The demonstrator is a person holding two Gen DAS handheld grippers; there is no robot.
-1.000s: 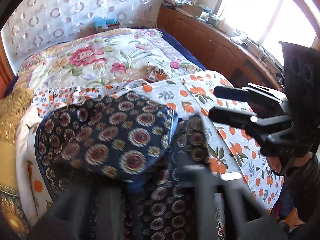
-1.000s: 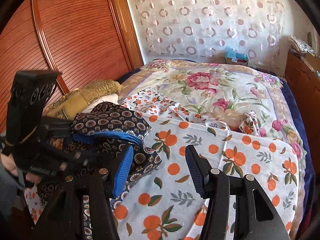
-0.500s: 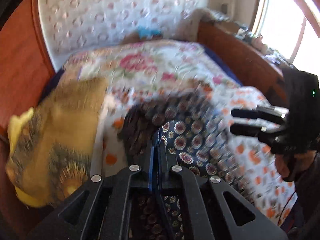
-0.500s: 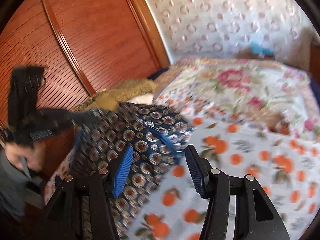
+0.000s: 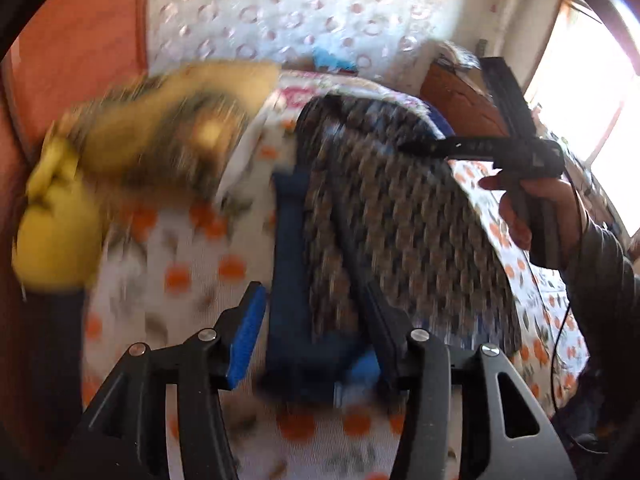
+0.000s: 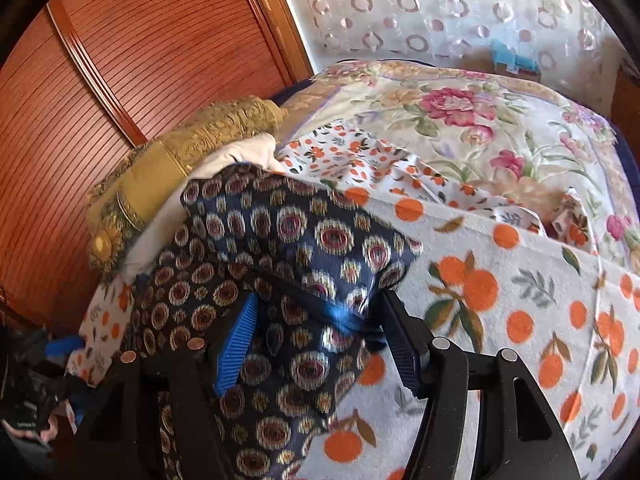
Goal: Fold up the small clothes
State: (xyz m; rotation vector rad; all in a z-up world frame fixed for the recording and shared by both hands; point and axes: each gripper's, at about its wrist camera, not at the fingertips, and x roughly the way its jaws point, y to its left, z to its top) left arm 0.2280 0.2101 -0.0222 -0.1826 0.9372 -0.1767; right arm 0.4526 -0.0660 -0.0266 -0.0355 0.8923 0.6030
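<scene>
A dark navy garment with round medallion print and blue trim (image 6: 304, 248) lies partly folded on the orange-print blanket (image 6: 520, 280). In the blurred left wrist view it (image 5: 384, 216) lies ahead of my left gripper (image 5: 316, 332), which is open, with the garment's blue edge between its jaws. My right gripper (image 6: 320, 332) is open, its jaws standing on either side of the garment's near fold. The right gripper also shows in the left wrist view (image 5: 424, 148), over the garment's far side.
A yellow-gold cushion (image 6: 180, 156) lies at the left, against the wooden wardrobe doors (image 6: 120, 60). A floral bedspread (image 6: 480, 120) covers the far bed, with small orange-print cloths (image 6: 360, 156) on it. A wooden cabinet (image 5: 464, 100) stands by the window.
My left gripper, shut on the garment half a second ago, has opened and swung left. The right gripper has moved down over the garment, which now lies lower on the blanket.
</scene>
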